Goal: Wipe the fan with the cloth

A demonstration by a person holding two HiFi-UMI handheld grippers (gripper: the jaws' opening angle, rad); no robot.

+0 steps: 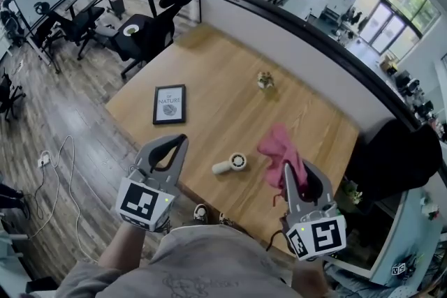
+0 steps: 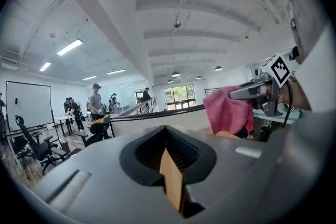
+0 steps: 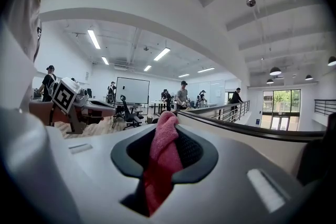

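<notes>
A small white hand-held fan (image 1: 231,163) lies on the wooden table (image 1: 209,73) near its front edge, between my two grippers. My right gripper (image 1: 287,168) is shut on a pink cloth (image 1: 281,151), which hangs bunched from its jaws just right of the fan. In the right gripper view the cloth (image 3: 159,157) fills the slot between the jaws. My left gripper (image 1: 182,140) hovers left of the fan, shut with nothing in it. The left gripper view shows its jaws (image 2: 169,165) closed together and the pink cloth (image 2: 227,110) off to the right.
A black-framed picture (image 1: 169,104) lies flat on the table's left part. A small potted ornament (image 1: 265,80) stands further back. A low partition wall (image 1: 293,45) runs along the far side. Office chairs (image 1: 143,31) stand beyond the left corner, a cable (image 1: 66,178) on the floor.
</notes>
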